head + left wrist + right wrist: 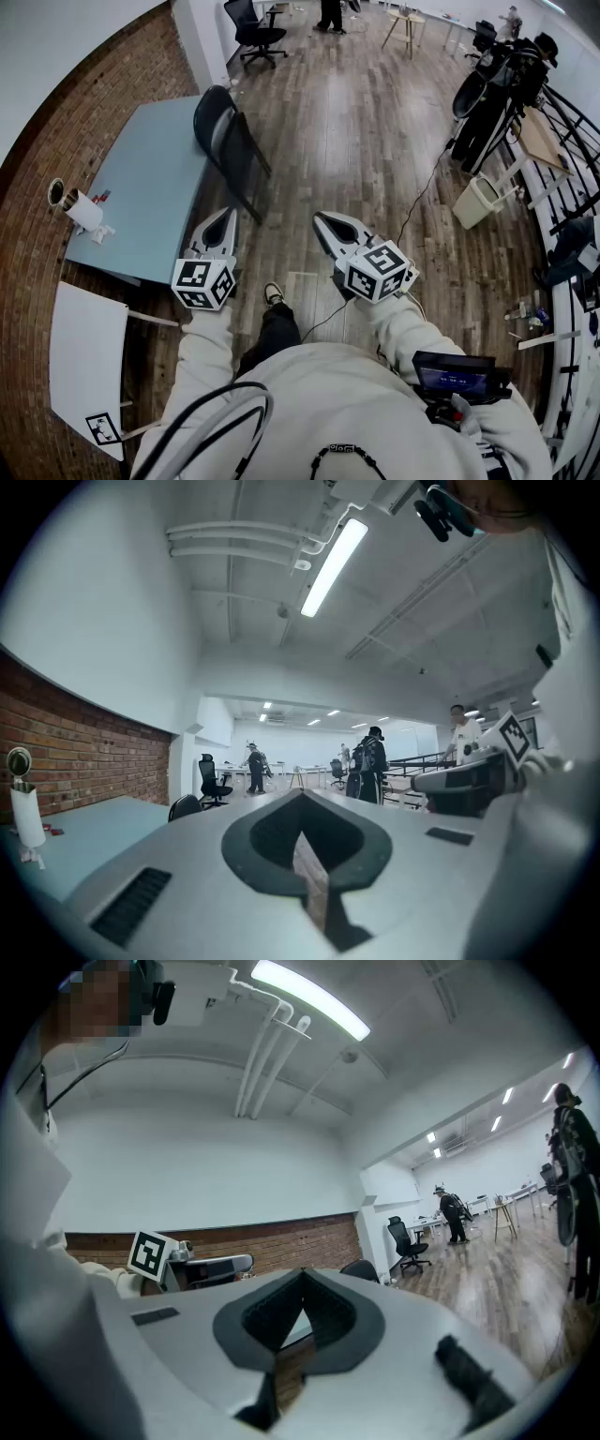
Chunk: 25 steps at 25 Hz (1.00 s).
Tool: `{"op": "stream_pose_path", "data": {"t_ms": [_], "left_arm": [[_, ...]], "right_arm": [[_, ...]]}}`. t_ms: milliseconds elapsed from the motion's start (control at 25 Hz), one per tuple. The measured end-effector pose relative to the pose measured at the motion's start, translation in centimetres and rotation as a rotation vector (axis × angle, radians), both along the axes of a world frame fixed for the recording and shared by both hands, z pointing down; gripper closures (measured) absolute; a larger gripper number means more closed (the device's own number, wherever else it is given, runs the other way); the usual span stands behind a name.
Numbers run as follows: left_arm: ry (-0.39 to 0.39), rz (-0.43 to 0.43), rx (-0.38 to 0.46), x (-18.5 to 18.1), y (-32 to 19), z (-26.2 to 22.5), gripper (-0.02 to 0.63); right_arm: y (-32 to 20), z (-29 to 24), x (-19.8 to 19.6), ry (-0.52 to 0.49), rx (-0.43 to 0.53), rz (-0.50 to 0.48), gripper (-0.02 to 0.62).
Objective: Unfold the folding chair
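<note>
A black folding chair [228,148] stands folded, leaning against the edge of the blue table [141,187]; its rounded back top also shows in the left gripper view [185,806] and the right gripper view [361,1268]. My left gripper [225,215] is held level a short way in front of the chair's lower legs, shut with nothing between its jaws [302,797]. My right gripper [319,218] is beside it to the right, also shut and empty [302,1274]. Neither touches the chair.
A paper roll [82,210] and small items lie on the table by the brick wall. A white board [86,361] sits at near left. A black cable [412,211] crosses the wood floor; a bin [476,201], a motorbike [492,80] and an office chair [253,28] stand farther off.
</note>
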<state>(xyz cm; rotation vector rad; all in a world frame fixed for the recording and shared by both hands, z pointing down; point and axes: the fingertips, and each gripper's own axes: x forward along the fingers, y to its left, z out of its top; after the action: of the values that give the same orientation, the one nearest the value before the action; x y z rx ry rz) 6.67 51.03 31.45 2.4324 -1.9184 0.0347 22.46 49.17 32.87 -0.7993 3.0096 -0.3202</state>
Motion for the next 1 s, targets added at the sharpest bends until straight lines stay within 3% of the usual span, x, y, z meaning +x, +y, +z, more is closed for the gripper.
{"op": "stream_pose_path", "data": {"t_ms": [360,480,720,1000], "left_arm": [[-0.003,0.037,0.066,-9.5,-13.4,1.7,0.603],[0.006,0.045,0.073,-14.5,-20.7,2.5,0.603],[0.028,0.001,0.056,-27.4,-35.7,2.3,0.603],[0.045,0.044,0.026,-35.3,-48.0,1.6,0.603]], "right_arm": [[-12.9,2.6,-9.7,0.052,0.047,-0.030,0.588],[-20.3,3.6,-15.0,0.076,0.049,-0.029,0.588],[-36.9,3.8,-26.5,0.040,-0.038,0.029,0.588],[-48.0,1.0,-37.0,0.060,-0.005,0.040,0.588]]}}
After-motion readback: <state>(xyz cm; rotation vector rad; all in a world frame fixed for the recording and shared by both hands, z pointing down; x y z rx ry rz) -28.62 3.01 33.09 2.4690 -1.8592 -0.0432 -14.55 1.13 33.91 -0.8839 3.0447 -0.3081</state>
